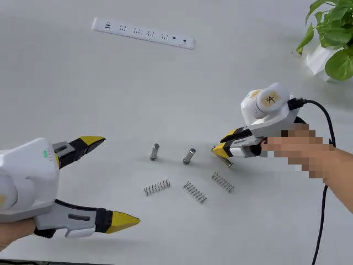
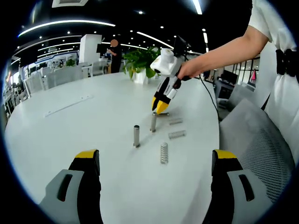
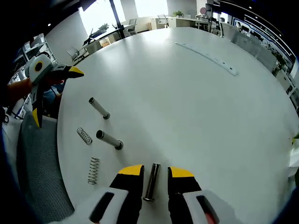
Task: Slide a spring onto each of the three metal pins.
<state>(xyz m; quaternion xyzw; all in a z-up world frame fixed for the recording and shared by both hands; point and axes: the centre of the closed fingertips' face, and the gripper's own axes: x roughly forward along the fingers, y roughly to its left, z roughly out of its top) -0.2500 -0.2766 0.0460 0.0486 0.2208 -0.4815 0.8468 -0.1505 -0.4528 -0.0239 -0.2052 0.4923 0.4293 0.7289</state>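
I see a white desk (image 1: pixel 165 83). My left gripper (image 1: pixel 120 181) hangs with jaws wide apart. My right gripper (image 3: pixel 155 171), jaws slightly apart, straddles a lying pin (image 3: pixel 152 181). Ahead-left of it are two standing pins (image 1: pixel 154 151) (image 1: pixel 189 155) and three springs (image 1: pixel 156 187) (image 1: pixel 194 192) (image 1: pixel 222 182), lying loose.

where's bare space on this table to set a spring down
The widest bare table lies between the power strip and the pins. A smaller free strip runs between the springs and the near edge. Crowded: pins, springs and the right gripper bunch together right of centre.
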